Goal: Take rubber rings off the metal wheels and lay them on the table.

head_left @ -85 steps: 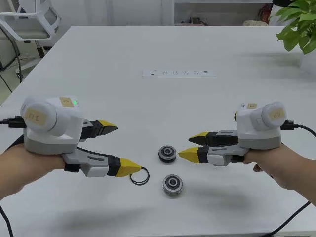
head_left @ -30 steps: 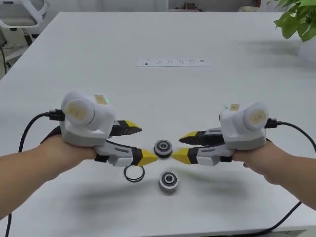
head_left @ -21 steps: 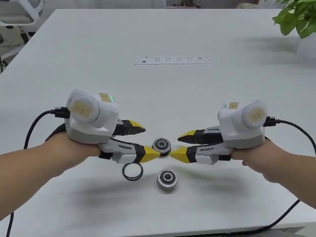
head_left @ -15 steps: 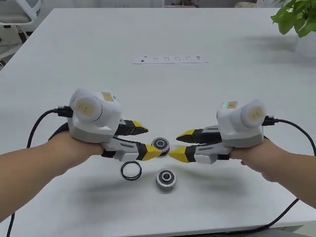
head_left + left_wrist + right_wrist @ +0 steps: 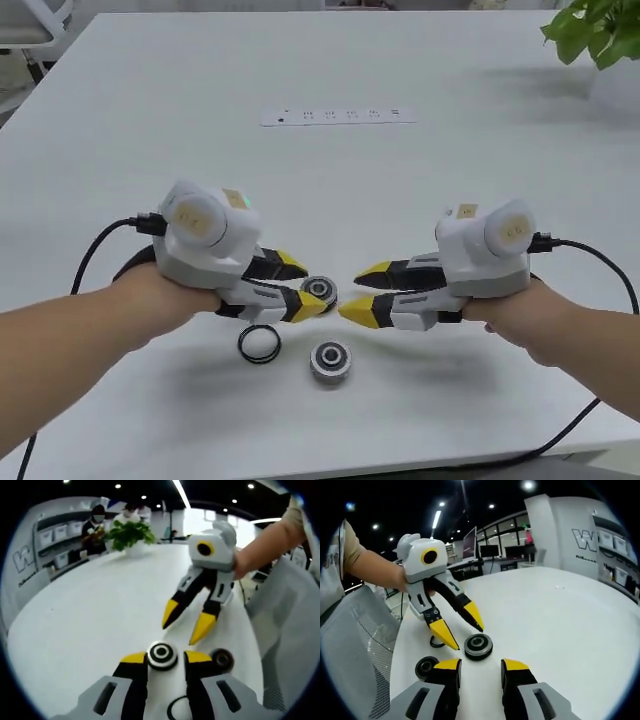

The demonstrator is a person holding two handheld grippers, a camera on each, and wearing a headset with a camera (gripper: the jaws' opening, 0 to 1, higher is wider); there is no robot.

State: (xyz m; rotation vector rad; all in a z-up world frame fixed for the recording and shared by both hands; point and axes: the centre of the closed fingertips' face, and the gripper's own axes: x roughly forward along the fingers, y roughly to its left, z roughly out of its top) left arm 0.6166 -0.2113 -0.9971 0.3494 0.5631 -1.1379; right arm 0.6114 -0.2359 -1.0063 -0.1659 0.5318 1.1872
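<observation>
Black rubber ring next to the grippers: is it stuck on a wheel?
No, the rubber ring lies flat on the table by itself, apart from the nearest metal wheel.

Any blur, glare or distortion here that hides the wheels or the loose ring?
Head view: even light, sharp; far wheel, near wheel and ring read clearly, soft shadows beneath. Left gripper view: fisheye bend, slightly soft. Right gripper view: fisheye bend, ceiling lamps glare.

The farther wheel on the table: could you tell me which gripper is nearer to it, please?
Left. The left gripper has the wheel between its jaw tips; the right gripper sits short of it, apart.
</observation>
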